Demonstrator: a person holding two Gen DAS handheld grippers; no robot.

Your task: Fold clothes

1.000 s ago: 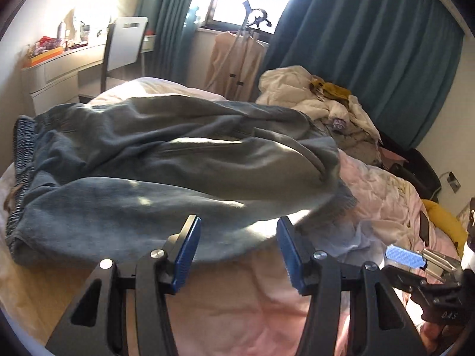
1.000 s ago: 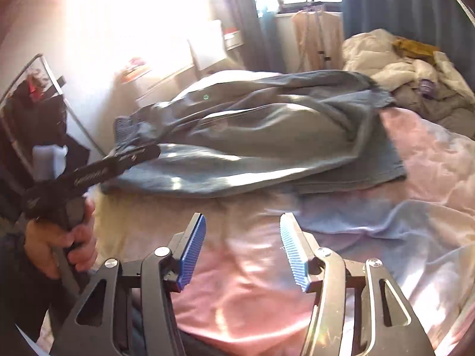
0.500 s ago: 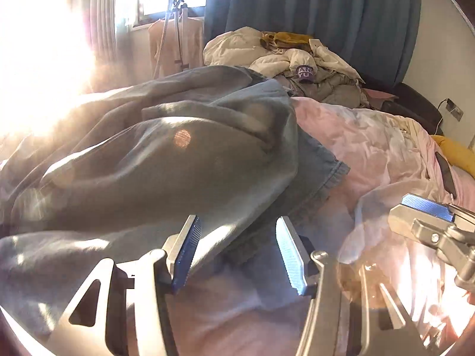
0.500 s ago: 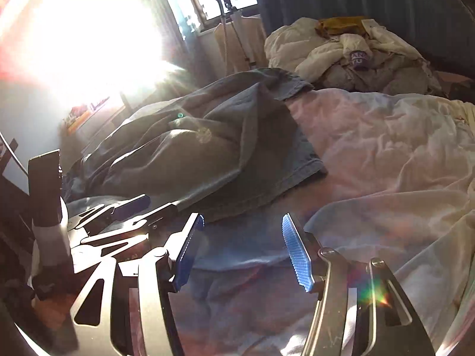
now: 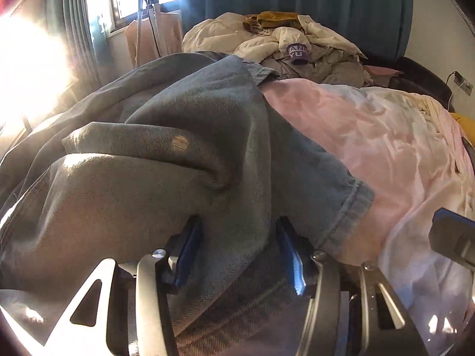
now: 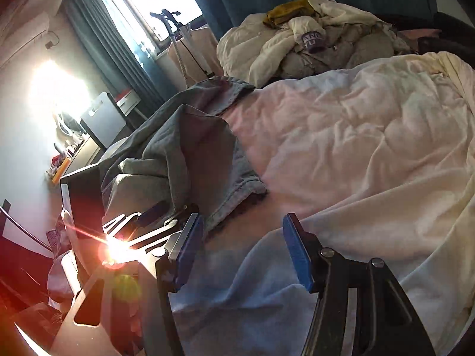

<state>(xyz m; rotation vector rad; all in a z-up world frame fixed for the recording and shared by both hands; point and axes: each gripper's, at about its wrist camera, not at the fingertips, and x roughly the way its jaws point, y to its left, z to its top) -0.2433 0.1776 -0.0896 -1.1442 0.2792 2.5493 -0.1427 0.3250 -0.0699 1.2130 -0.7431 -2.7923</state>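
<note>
Grey-blue jeans (image 5: 178, 148) lie crumpled on the pink and white duvet (image 5: 371, 136), with the leg hems towards me. My left gripper (image 5: 237, 255) has pushed into the near edge of the jeans. Its jaws are closing, and a thick fold of denim fills the gap and touches both blue pads. In the right wrist view the jeans (image 6: 193, 148) lie to the left. My right gripper (image 6: 242, 249) hovers open just right of the hem, with only duvet (image 6: 356, 136) under it. The left gripper (image 6: 148, 216) shows beside it in sun glare.
A heap of cream and grey clothes (image 5: 297, 47) lies at the far end of the bed, in front of teal curtains. A stand with a hanging garment (image 5: 148, 29) is by the window. At the left wall are a chair and desk (image 6: 101, 118).
Both grippers moved to the right and down towards the jeans' hem end and rolled. The left one went from hovering in front of the jeans to having denim between its narrowing jaws.
</note>
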